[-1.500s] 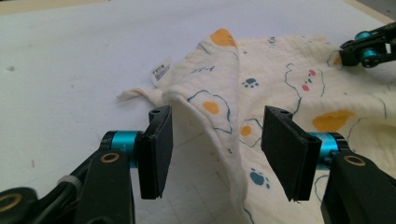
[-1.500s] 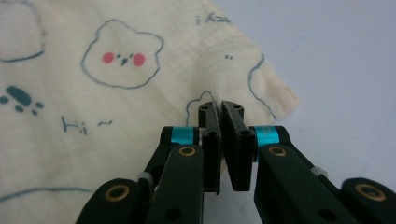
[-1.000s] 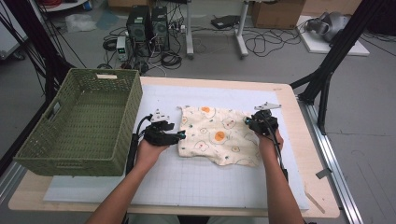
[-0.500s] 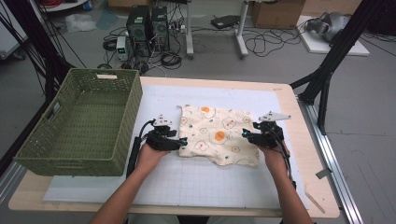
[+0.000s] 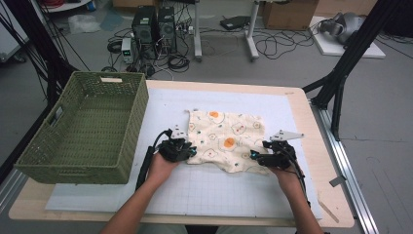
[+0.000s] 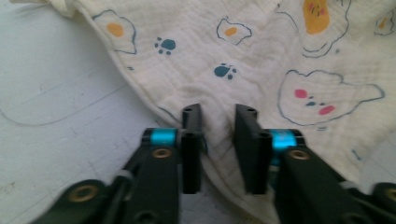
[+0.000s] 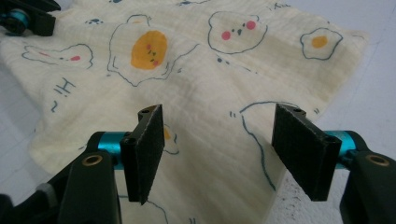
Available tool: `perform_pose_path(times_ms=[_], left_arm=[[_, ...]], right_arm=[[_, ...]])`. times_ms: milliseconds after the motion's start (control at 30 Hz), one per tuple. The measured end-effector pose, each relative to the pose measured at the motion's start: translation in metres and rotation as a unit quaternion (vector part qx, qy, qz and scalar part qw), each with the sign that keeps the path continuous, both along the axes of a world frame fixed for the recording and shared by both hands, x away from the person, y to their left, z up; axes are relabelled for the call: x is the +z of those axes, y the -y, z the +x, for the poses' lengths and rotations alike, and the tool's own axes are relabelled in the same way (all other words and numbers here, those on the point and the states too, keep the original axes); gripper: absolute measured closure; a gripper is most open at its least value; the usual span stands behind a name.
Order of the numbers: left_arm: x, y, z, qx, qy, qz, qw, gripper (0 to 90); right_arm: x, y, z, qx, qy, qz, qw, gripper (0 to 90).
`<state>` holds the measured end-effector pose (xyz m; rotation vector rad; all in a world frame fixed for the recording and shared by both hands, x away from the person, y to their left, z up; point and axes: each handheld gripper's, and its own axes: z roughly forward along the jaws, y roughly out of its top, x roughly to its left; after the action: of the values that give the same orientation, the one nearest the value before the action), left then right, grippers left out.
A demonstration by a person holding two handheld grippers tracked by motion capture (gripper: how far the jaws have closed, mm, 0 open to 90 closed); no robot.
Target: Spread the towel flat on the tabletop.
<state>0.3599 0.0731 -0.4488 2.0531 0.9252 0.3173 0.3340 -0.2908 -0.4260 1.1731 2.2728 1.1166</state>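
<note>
1. The printed cloth (image 5: 225,140) lies flat on the white mat (image 5: 204,195), just to the right of the green basket (image 5: 83,129) and apart from it. Both grippers sit at the cloth's near edge, one at each near corner, which looks like the start of a two-handed lift or fold.

2. The left gripper (image 6: 218,140) is at the cloth's near left corner, on the side facing the basket. Its jaws have just been closing, and in the left gripper view they stand narrow with a fold of the cloth's hem bunched between them; they appear to pinch that edge, probably to anchor the corner.

3. The right gripper (image 7: 224,149) is at the cloth's near right corner, the side away from the basket. Its jaws have just been opening and now stand spread wide above the fabric, the pads clear of it, likely to straddle the edge before gripping.

4. Compared with a second ago, the right hand has slid outward, from over the cloth's right part to that near corner. The left hand has hardly shifted, and the cloth lies much as it did.
</note>
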Motion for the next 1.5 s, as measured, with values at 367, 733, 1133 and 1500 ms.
perform_pose_path(times_ms=[367,733,1133,1500], left_arm=[[0.016,-0.041,0.0,0.049,0.018,-0.059,0.9968,85.4],[0.021,-0.051,0.011,0.074,0.027,-0.058,0.9952,85.3],[0.002,-0.033,0.028,0.106,0.012,-0.085,0.9906,85.0],[0.014,-0.038,0.022,0.106,0.026,-0.086,0.9903,46.3]], right_arm=[[-0.009,-0.019,0.0,0.035,-0.01,-0.026,0.999,35.5],[-0.02,-0.042,0.01,0.046,-0.018,-0.039,0.998,51.7],[-0.014,-0.025,0.016,-0.022,0.034,-0.077,0.9962,84.2],[-0.014,-0.01,0.015,-0.077,0.055,-0.087,0.9917,68.0]])
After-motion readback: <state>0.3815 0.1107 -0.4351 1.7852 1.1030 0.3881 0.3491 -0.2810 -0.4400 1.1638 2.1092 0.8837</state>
